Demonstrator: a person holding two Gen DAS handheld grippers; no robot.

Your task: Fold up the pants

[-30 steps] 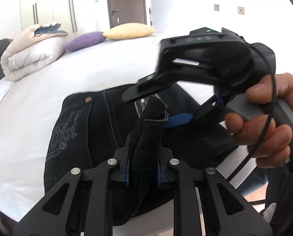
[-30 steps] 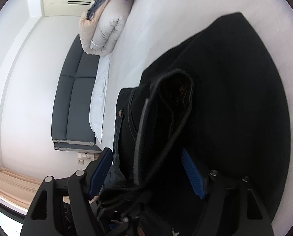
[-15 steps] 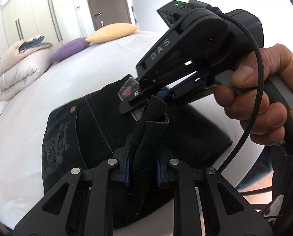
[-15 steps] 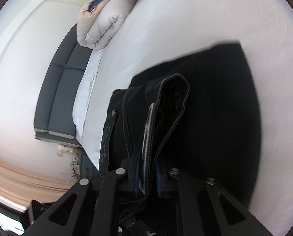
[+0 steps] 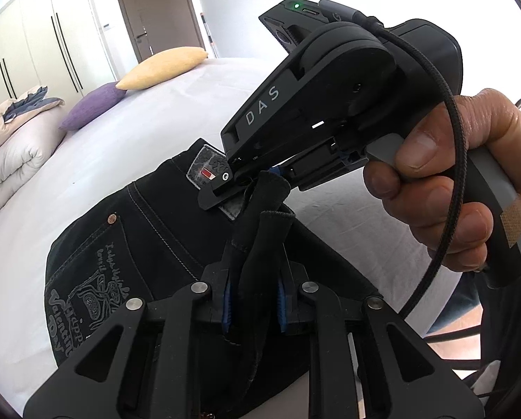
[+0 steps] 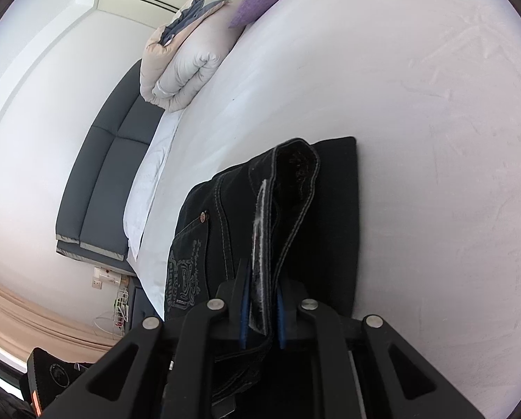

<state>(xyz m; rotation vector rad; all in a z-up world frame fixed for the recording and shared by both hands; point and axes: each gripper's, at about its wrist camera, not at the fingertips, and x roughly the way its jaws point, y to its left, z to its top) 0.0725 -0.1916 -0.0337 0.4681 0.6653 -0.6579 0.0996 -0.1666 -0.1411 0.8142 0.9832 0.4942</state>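
Note:
Black jeans (image 5: 148, 244) with an embroidered back pocket lie folded on the white bed (image 5: 127, 146). My left gripper (image 5: 253, 300) is shut on a bunched fold of the jeans' waistband and lifts it. My right gripper (image 6: 263, 309) is shut on the waistband edge (image 6: 284, 188) beside it. In the left wrist view the right gripper (image 5: 260, 174) comes in from the upper right, held by a hand (image 5: 452, 188), its tips pinching the cloth just above my left fingers. The rest of the jeans (image 6: 333, 230) lies flat on the sheet.
A yellow pillow (image 5: 162, 66) and a purple pillow (image 5: 92, 108) lie at the head of the bed. A rolled duvet (image 5: 12, 153) lies at the left. A dark sofa (image 6: 103, 188) stands beside the bed. Wardrobes and a door are behind.
My right gripper, open a second ago, has closed on the waistband. Both grippers have lifted and drawn back, so the jeans look smaller in the right wrist view.

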